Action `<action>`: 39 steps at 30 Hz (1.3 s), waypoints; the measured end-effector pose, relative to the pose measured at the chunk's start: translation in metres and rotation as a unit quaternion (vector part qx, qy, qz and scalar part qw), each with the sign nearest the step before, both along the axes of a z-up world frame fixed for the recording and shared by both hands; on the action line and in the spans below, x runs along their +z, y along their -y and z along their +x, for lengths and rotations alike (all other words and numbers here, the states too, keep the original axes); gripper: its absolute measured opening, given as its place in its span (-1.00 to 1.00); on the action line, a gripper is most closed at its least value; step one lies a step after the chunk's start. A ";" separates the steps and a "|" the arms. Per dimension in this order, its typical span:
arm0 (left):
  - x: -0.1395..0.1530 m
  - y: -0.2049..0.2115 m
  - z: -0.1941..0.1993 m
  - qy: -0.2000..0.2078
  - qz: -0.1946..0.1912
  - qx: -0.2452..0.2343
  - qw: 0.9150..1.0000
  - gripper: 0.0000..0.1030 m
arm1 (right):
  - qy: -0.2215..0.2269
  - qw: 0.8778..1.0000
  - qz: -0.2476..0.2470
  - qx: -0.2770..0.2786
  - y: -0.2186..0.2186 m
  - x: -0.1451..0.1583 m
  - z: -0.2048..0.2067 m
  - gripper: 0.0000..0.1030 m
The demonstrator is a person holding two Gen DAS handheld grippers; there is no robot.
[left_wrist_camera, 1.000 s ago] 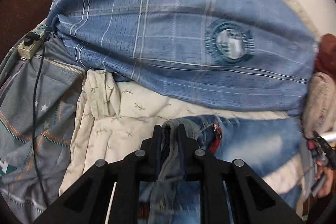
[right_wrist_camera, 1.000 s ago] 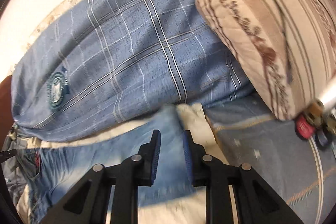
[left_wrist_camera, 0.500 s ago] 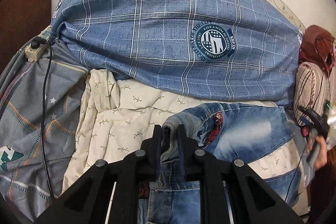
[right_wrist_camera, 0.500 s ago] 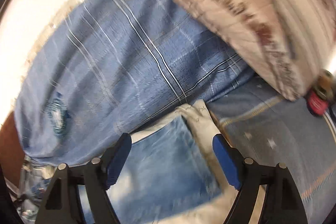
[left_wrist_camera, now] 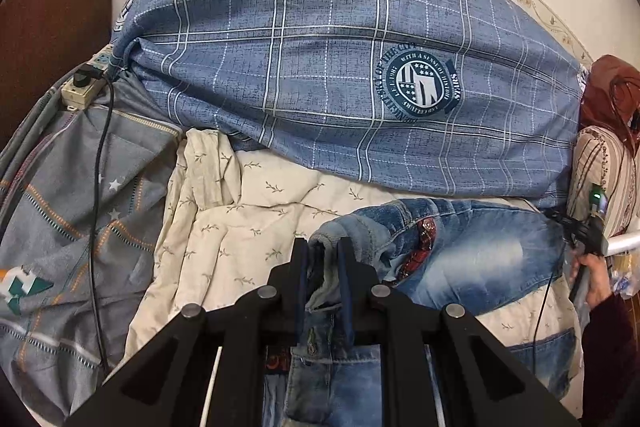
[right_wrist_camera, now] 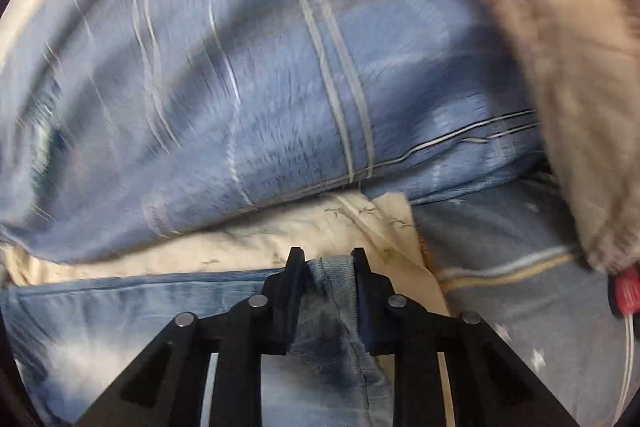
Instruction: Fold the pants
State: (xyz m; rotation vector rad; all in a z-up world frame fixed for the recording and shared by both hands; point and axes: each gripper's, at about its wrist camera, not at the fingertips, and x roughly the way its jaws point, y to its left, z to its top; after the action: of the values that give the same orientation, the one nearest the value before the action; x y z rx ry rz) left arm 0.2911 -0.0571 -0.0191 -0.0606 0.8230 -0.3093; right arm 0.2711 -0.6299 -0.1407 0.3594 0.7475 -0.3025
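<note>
Left wrist view: the left claw (left_wrist_camera: 323,263) is clamped on the waistband of the faded blue denim pants (left_wrist_camera: 472,259), which lie on a cream leaf-print quilt (left_wrist_camera: 240,227) below the big blue plaid pillow (left_wrist_camera: 320,47).

Right wrist view, blurred: the right claw (right_wrist_camera: 325,267) pinches a pant-leg hem (right_wrist_camera: 332,271), just below that pillow (right_wrist_camera: 260,87).

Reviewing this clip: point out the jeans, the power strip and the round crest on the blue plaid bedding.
jeans (left_wrist_camera: 480,259): left wrist view, on the faded leg panel.
power strip (left_wrist_camera: 82,89): left wrist view, on its pale casing beside the black plug.
round crest (left_wrist_camera: 420,85): left wrist view, on the striped shield at its centre.
</note>
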 end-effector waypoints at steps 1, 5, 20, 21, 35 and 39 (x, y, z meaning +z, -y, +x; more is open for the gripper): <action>0.004 -0.003 -0.006 -0.001 -0.005 -0.001 1.000 -0.71 | 0.013 1.000 0.007 -0.001 -0.001 0.009 -0.017 -0.53; 0.016 -0.018 -0.036 0.014 -0.013 0.002 1.000 -0.71 | 0.060 0.998 0.009 -0.011 -0.009 0.043 -0.095 -0.54; -0.057 -0.138 -0.143 -0.051 -0.058 0.054 0.996 -0.87 | 0.086 0.982 0.143 -0.086 -0.077 -0.016 -0.326 -0.59; -0.063 -0.138 -0.145 -0.061 -0.060 0.051 0.995 -0.87 | 0.090 0.979 0.156 -0.094 -0.079 -0.024 -0.341 -0.60; -0.101 -0.110 -0.142 -0.107 -0.104 0.087 0.985 0.41 | 0.160 0.915 0.346 -0.132 -0.089 -0.062 -0.360 0.45; -0.107 -0.084 -0.126 -0.118 -0.104 0.080 0.984 0.49 | 0.177 0.909 0.363 -0.103 -0.100 -0.065 -0.336 0.45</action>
State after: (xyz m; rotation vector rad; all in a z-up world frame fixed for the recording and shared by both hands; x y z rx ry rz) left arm 0.1649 0.0273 -0.1258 -0.3640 1.0118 -0.2380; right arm -0.0646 -0.5295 -0.2059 1.1756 0.4360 -0.1375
